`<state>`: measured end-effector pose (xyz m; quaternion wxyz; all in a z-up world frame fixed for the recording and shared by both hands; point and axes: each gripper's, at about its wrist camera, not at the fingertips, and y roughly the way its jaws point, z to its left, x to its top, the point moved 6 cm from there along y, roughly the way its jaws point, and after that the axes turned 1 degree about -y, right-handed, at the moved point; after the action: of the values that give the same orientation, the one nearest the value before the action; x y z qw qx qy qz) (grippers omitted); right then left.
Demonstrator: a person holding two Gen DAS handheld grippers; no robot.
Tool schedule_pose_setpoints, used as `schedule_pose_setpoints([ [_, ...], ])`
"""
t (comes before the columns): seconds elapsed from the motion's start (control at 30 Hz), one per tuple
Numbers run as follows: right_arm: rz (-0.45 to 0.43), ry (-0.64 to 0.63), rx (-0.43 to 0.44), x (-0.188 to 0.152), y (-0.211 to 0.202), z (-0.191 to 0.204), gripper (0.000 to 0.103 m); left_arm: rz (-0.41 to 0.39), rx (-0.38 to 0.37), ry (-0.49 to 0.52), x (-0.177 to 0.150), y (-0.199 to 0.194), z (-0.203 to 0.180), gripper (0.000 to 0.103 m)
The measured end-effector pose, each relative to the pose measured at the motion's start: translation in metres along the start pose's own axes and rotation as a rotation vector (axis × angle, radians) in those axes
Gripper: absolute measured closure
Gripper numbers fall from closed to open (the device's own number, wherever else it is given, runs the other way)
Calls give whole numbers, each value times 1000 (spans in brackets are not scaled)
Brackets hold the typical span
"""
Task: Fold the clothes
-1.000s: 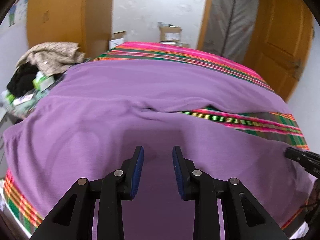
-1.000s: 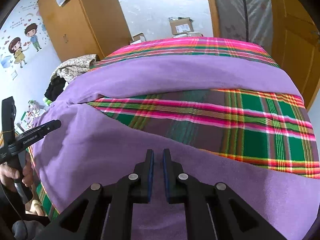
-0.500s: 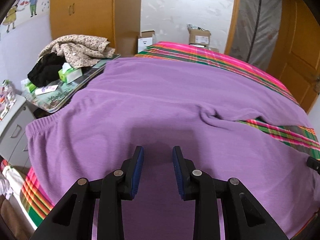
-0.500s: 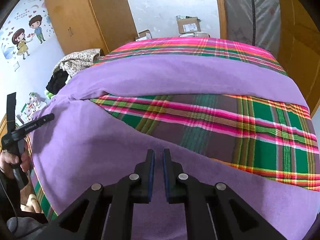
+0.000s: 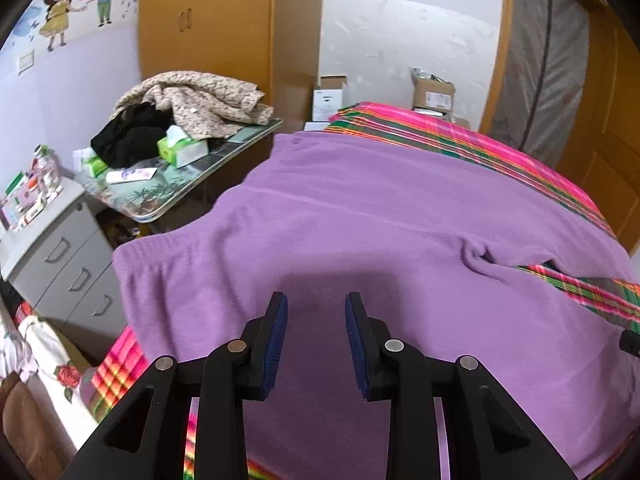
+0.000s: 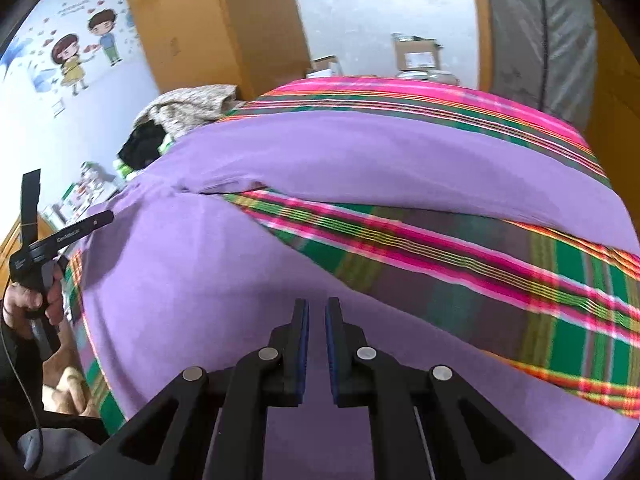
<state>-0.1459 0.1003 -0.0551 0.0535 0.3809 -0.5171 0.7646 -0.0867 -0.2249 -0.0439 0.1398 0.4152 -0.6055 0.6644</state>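
Observation:
A pair of purple trousers (image 5: pixel 400 208) lies spread across the plaid bedspread (image 5: pixel 460 132), its waistband (image 5: pixel 132 264) at the bed's left edge. The two legs (image 6: pixel 360 152) part to the right, with plaid cloth (image 6: pixel 480 264) showing between them. My left gripper (image 5: pixel 316 300) hovers over the seat of the trousers, open, with nothing between its pads. My right gripper (image 6: pixel 317 304) hangs over the near leg, its pads a narrow gap apart and gripping nothing. In the right wrist view a hand (image 6: pixel 36 300) holds the left gripper (image 6: pixel 60 236) at the far left.
Left of the bed stands a side table (image 5: pixel 160 200) with a heap of clothes (image 5: pixel 192 104) and tissue packs (image 5: pixel 182 150). A grey drawer unit (image 5: pixel 60 248) is nearer. Cardboard boxes (image 5: pixel 432 92) sit beyond the bed, by a wooden wardrobe (image 5: pixel 224 20).
The left gripper has swung left along the trousers, bringing the waistband, side table and drawers into view. The right gripper has shifted and rolled a little. Neither gap has changed.

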Motion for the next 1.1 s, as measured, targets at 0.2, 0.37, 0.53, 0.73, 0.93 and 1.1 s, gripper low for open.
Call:
schedule_pose_setpoints([
  [0.2, 60, -1, -16, 5, 21, 6, 94, -1, -18, 11, -2, -3, -1, 72],
  [0.37, 62, 2, -15, -1, 9, 3, 94, 3, 9, -25, -3, -2, 16, 72],
  [0.53, 96, -53, 57, -33, -7, 16, 94, 12, 5, -25, -12, -4, 22, 72],
  [0.73, 105, -117, 102, -72, -41, 22, 93, 4, -92, 25, -21, -18, -9, 72],
  [0.93, 85, -136, 79, -102, -72, 16, 94, -4, -250, 109, -32, -40, -70, 72],
  [1.1, 43, -135, 39, -116, -87, 16, 94, 24, -394, 217, -58, -58, -129, 72],
])
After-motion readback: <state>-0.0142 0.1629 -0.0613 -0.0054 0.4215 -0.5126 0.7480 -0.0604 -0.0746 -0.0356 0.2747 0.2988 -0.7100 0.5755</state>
